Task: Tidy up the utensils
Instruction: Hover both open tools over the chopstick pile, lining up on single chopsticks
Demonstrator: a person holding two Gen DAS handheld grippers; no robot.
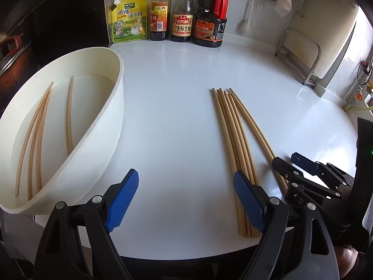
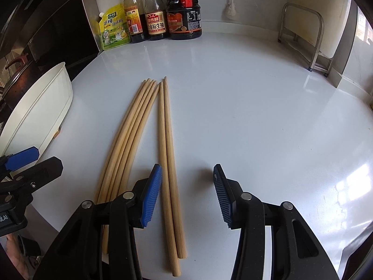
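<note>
Several wooden chopsticks (image 1: pixel 235 135) lie bunched on the white counter; in the right wrist view they form a bundle (image 2: pixel 130 135) and a separate pair (image 2: pixel 166 149). A white oval tub (image 1: pixel 100 126) at the left holds a few chopsticks (image 1: pixel 38 128). My left gripper (image 1: pixel 186 200) is open and empty between tub and bunch. My right gripper (image 2: pixel 187 196) is open and empty, low over the counter, with the pair just inside its left finger (image 2: pixel 151 198). The right gripper also shows in the left wrist view (image 1: pixel 303 170).
Sauce bottles (image 1: pixel 184 11) and a yellow seasoning pouch (image 1: pixel 129 19) stand along the back wall. A metal rack (image 1: pixel 300 56) stands at the back right. A dark pot (image 1: pixel 11 53) sits left of the tub. The counter's front edge (image 1: pixel 186 254) is close.
</note>
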